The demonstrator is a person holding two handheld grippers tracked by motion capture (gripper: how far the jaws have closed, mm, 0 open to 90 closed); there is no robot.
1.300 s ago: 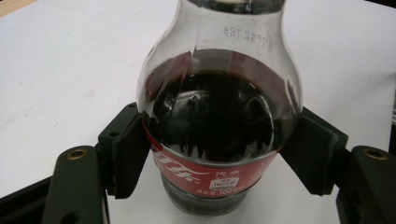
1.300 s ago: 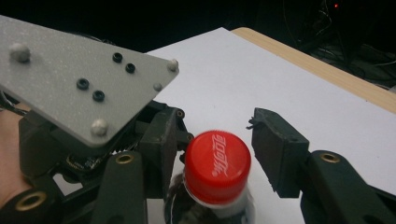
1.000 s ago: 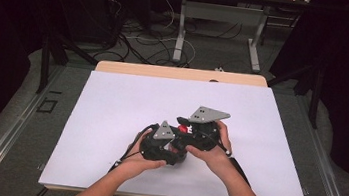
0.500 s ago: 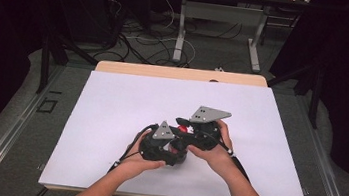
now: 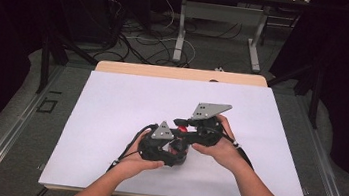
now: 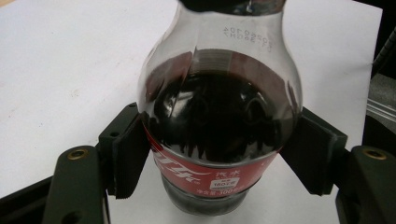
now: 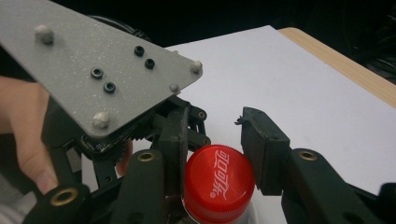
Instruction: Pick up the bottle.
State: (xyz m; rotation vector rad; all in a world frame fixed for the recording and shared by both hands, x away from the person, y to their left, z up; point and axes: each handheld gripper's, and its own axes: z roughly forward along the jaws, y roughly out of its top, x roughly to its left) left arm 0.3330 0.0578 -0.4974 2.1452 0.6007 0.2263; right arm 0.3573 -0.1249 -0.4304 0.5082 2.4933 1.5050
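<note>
evidently the left gripper (image 6: 215, 154) fingers pinch the dark cola-filled clear plastic bottle (image 6: 219, 126) steady while the right gripper (image 7: 215, 158) fingers clamp its red screw cap (image 7: 219, 183) above, likely for twisting.

Bottle (image 6: 219, 135) on table (image 5: 110, 115) (centre-front)

A lab: a white-topped table (image 5: 109, 120) under black drapes, with loose cables (image 5: 139, 43) on the floor behind.

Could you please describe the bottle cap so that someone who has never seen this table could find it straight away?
Start at the white sheet covering the table, then go to the two black grippers held together near its front middle. The left gripper clamps a cola bottle around its red label, and the right gripper closes on its top. The cap is that round red screw top with white lettering, the only red piece among black parts.
</note>
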